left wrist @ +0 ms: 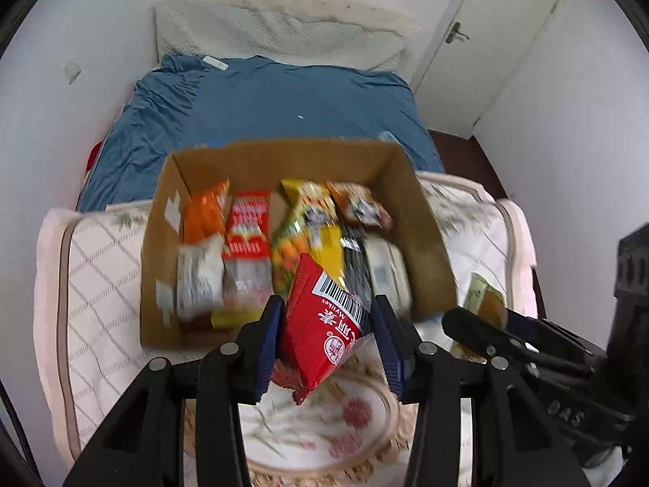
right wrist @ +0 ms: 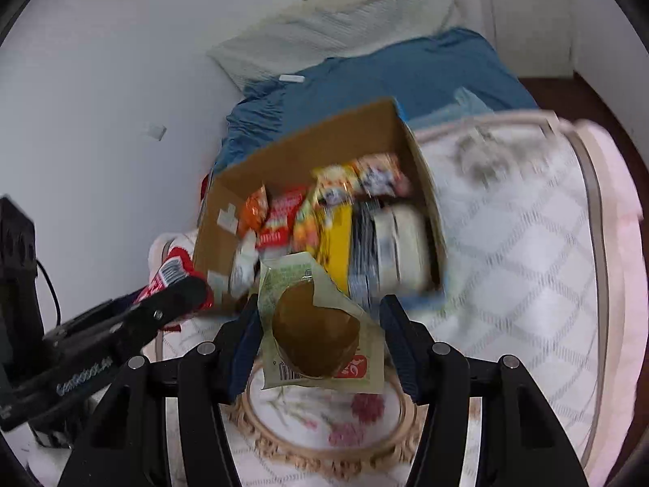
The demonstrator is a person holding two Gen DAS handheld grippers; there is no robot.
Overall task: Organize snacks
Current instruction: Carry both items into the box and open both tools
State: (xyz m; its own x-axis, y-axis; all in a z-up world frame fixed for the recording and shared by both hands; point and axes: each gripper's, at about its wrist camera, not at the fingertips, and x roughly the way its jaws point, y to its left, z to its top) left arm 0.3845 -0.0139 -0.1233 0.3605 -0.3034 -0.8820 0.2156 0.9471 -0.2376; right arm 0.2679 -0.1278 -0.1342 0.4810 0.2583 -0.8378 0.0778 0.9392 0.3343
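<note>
Held nearest the left wrist lens, a red snack packet (left wrist: 324,324) is pinched between the blue pads of the left claw (left wrist: 326,339); its barcode end points toward the box and its crimped end hangs over the quilted mat (left wrist: 101,284) on the bed (left wrist: 263,101). In the right wrist view, a pale green packet with a brown round cake (right wrist: 316,328) is pinched likewise by the right claw (right wrist: 320,341), tilted, its upper corner reaching over the near wall of the cardboard box (right wrist: 219,219).

The box is seen lying on the mat, already lined with snacks in rows: an orange packet (left wrist: 205,211), a red-and-white packet (left wrist: 248,223), a yellow packet (left wrist: 320,223), dark sachets (left wrist: 357,263) and a pale tub (left wrist: 387,268) at the right. Much of this is blurred by motion, so labels cannot be read.

The step in hand is judged to be the carrying of two more snacks to the box, one per claw. For the next move, each packet would need to be brought over the near wall, lined up with the rows, lowered into a gap, and only then released. Little free floor is visible, so the packets may have to be laid on top.
</note>
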